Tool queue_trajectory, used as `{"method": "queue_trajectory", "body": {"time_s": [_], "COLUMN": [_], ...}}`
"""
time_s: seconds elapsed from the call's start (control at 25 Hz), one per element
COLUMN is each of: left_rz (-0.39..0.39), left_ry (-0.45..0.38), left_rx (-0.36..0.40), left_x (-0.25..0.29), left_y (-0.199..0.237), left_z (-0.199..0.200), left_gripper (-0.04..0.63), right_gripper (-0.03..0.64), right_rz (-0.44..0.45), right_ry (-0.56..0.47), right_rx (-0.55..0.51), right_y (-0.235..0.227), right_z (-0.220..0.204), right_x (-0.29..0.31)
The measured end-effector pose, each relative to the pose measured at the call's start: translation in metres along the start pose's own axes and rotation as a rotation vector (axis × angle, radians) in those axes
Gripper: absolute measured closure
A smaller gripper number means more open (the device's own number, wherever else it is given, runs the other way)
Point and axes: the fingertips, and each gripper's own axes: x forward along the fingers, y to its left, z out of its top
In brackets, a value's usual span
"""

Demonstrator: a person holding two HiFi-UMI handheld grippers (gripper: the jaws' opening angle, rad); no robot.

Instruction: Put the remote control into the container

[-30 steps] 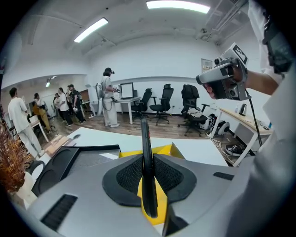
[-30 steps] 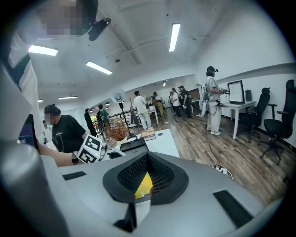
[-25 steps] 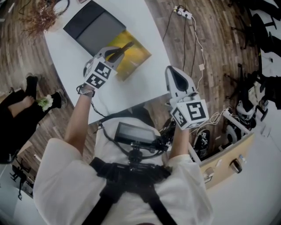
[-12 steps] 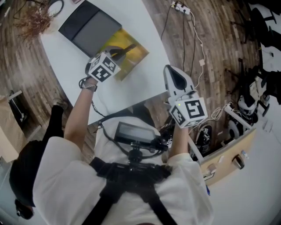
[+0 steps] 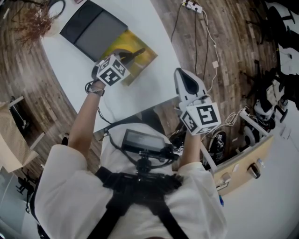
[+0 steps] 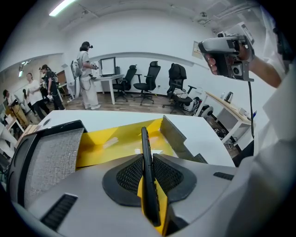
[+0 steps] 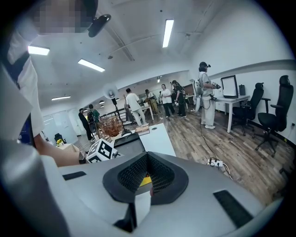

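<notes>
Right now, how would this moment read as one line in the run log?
left gripper: shut on remote control | remote control: edge-on, over yellow container | right gripper: shut, empty

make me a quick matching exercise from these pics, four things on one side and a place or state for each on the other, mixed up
Things:
1. remote control
2. container
3. right gripper
4. power strip

Places or states:
a. lying on the wood floor
b. yellow inside, open top
c. clamped edge-on by the left gripper
d. jaws together, nothing held

Pairs: 1-c, 2-b, 3-d, 4-a
</notes>
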Motion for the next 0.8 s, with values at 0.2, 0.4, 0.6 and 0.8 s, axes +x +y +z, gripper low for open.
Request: {"method": "queue_trajectory", "body": {"time_s": [0.2,0.4,0.6,0.8], "left_rz": [-0.021,-0.050,-0.055,-0.054], "left_ry": [0.011,0.002,-0.016,-0.032], "left_rx": [0.003,-0.045,-0.101,-0.121], "left_x": [0.0027,0.0040,0.0039,0.0040], "left_y": [-0.0029,-0.0008,0.0035,0.0030], "left_z": [-0.0008,-0.0013,-0.0028,-0.0017], "left_gripper": [0.515,0.515,0.514,0.514], "right_gripper": [0.614,0.614,0.614,0.614], "right_rz": [0.012,0.010,0.007,0.012], "right_ry": [-0.003,-0.001,0.006,0.004], "right_rx": [0.005,0.005,0.007,0.004], "right_y": [0.0021,0.0016,0.0004,0.0006], "right_z": [0.0013,0.0024,0.0003,0.0014], "right_x": [0.0018,0.0026,0.0024,0.0022]}}
